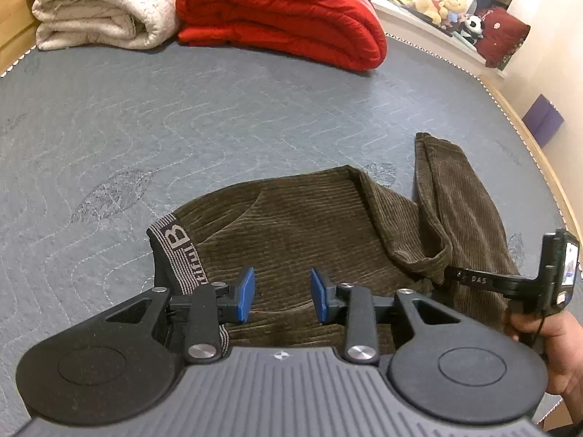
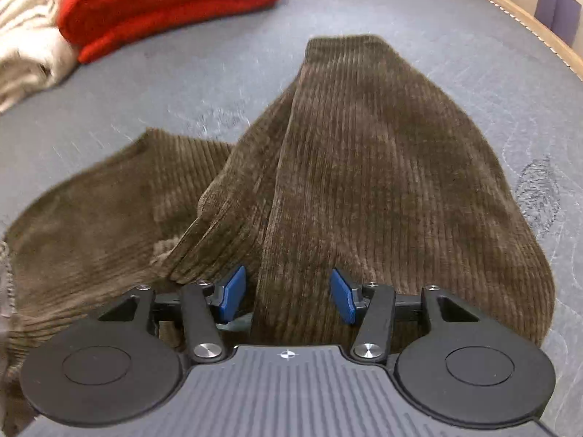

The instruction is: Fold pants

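Brown corduroy pants (image 1: 309, 218) lie on the grey quilted mattress (image 1: 218, 109), with the striped waistband (image 1: 178, 255) bearing a letter B at their left end. The legs are doubled back at the right, one leg (image 2: 364, 164) stretching away from me in the right wrist view. My left gripper (image 1: 280, 293) hangs open just above the seat fabric near the waistband, nothing between its blue pads. My right gripper (image 2: 288, 295) is open over the near end of the leg, with the cloth below its pads and not pinched.
A folded red quilt (image 1: 284, 14) and a folded white blanket (image 1: 98, 7) lie at the far end of the mattress. The wooden bed edge (image 1: 528, 138) curves along the right. A person's hand (image 1: 546, 342) shows at the right. Stuffed toys (image 1: 437, 3) sit on a shelf beyond.
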The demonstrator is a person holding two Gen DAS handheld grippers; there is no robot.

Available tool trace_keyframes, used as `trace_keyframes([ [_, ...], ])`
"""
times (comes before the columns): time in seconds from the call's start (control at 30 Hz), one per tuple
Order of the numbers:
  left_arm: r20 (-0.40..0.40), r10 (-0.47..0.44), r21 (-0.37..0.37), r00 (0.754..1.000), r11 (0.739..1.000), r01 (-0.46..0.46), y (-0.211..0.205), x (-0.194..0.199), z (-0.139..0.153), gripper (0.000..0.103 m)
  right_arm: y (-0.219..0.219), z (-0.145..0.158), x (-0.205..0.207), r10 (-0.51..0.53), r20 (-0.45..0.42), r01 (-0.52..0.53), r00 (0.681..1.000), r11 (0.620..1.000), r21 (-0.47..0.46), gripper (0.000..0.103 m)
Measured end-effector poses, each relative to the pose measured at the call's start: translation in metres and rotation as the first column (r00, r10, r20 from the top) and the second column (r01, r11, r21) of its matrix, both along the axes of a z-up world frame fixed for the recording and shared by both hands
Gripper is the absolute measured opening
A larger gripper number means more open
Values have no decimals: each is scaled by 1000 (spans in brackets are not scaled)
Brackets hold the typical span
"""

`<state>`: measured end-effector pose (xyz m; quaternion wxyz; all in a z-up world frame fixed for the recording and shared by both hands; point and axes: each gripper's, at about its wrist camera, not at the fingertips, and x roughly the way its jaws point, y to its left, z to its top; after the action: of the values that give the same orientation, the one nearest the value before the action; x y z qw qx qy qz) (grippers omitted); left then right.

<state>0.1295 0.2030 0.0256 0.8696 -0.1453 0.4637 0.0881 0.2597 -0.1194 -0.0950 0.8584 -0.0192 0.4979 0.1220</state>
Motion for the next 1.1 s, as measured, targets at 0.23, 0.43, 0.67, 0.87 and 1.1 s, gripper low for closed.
trace_keyframes([
  [0.23, -1, -10, 15, 1000, 1000, 10, 2, 2, -1, 38, -17, 11, -8, 66, 24, -66, 998, 998, -10, 7],
  [0.43, -1, -50, 50, 999, 997, 50, -9, -5, 0, 38, -89, 42, -30, 64, 53, -67, 997, 996, 59, 6],
  [0.67, 5, -99, 84, 995, 992, 98, -29, -25, 0, 38, -207, 47, -80, 71, -22, -68, 997, 991, 117, 6],
  [0.87, -21, -120, -26, 993, 992, 119, -48, -49, 17, 38, -251, 30, -122, 156, -185, -143, 970, 987, 79, 6],
  [1.1, 2, -276, -17, 961, 961, 276, -102, -80, 13, 44, -264, 50, -130, 95, -88, -91, 992, 995, 52, 9],
])
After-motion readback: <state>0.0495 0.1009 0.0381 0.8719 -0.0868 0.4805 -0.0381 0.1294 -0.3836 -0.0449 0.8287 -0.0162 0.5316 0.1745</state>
